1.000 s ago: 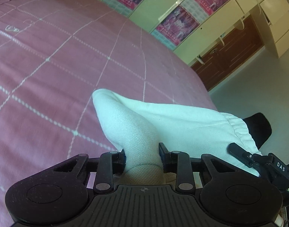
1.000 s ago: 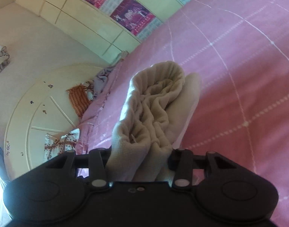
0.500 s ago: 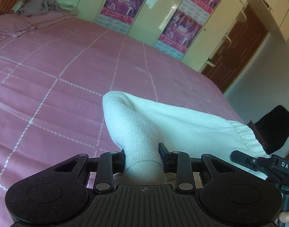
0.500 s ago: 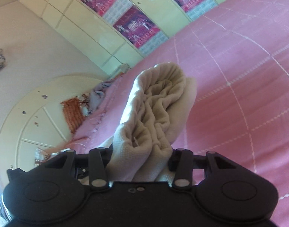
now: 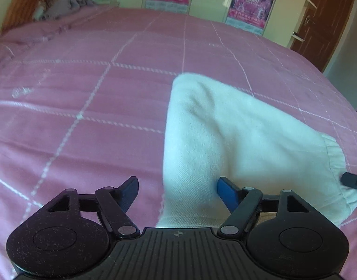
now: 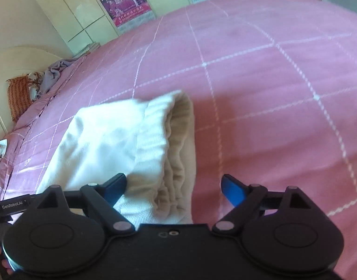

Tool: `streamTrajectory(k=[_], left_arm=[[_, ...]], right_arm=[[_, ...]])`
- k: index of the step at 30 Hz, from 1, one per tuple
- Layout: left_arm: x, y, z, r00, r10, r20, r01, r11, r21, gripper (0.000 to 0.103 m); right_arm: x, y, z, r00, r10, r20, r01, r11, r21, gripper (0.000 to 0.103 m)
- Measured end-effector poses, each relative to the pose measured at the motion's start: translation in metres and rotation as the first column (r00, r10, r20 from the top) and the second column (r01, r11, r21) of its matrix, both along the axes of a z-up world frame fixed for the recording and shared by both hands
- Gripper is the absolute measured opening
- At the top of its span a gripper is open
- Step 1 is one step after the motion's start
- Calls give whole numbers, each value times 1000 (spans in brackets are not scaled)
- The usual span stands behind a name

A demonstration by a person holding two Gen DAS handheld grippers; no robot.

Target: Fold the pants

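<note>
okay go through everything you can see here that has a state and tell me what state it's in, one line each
left gripper: jaws opening, cloth between them, no longer clamped.
right gripper: jaws opening, waistband end between them, released.
pants: white, folded over, lying on the bed.
waistband: elastic, gathered, on the right gripper's side.
bedspread: pink, spread flat.
door: brown; open or shut, cannot tell.

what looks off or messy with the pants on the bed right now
The white pants are bunched, not flat: the fold humps up off the pink bedspread, and the waistband gapes open, showing the wrinkled lining. Nothing looks torn or spilled.
</note>
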State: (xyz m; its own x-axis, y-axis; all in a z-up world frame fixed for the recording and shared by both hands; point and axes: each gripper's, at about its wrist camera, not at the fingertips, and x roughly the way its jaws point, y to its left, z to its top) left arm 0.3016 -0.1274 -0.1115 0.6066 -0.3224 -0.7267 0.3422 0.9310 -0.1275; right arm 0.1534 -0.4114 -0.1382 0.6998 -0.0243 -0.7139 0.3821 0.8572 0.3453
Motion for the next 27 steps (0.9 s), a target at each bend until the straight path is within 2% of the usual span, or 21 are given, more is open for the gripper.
streamTrajectory(k=[2,4,6,8,9,11,13,14,16,18,20,23,24,26,27], left_arm=[[-10,-5,18,997,-20,72,19,1000,12,74],[-16,-18,26,995,-64,74,63,998,21,74],[-18,-34,24,993,-93,66,90,995,48,74],[-23,-46,10,994,-111,23,108,988,107,74],[-29,-50,0,993,-117,7,115,982,149,74],[-43,-46,-17,992,-121,31,114,977,180,74],[-51,-38,-20,994,-106,33,101,985,138,74],[-52,-37,-19,994,-104,32,99,986,136,74],[-49,-39,-16,993,-112,23,108,983,149,74],[-45,-37,-8,995,-95,0,94,987,131,74],[-48,-35,0,996,-90,17,88,990,113,74],[-47,-35,-11,995,-101,2,100,987,123,74],[-46,-34,-15,995,-98,1,98,988,122,74],[-44,-36,-18,995,-100,-14,101,986,129,76],[-41,-37,-16,995,-96,-25,98,986,132,76]], right_arm=[[-8,3,18,999,-18,46,22,997,-76,89],[-6,18,34,996,13,94,4,983,-182,82],[4,42,47,994,69,87,-41,955,-292,61],[12,65,51,992,105,67,-72,921,-382,44],[16,73,49,991,121,47,-92,909,-406,39],[19,86,37,989,151,-12,-141,889,-435,37],[18,98,6,972,187,-139,-232,842,-487,38],[16,97,-11,963,198,-184,-265,831,-489,39],[8,88,-19,969,206,-133,-244,852,-463,39],[22,85,-10,969,185,-164,-239,873,-426,40],[25,84,2,971,173,-163,-226,884,-410,41],[15,84,23,987,150,-50,-158,910,-383,44],[11,87,21,987,149,-53,-157,900,-407,46],[19,89,-3,971,156,-179,-218,886,-410,48],[20,85,-13,970,157,-187,-221,887,-404,51]])
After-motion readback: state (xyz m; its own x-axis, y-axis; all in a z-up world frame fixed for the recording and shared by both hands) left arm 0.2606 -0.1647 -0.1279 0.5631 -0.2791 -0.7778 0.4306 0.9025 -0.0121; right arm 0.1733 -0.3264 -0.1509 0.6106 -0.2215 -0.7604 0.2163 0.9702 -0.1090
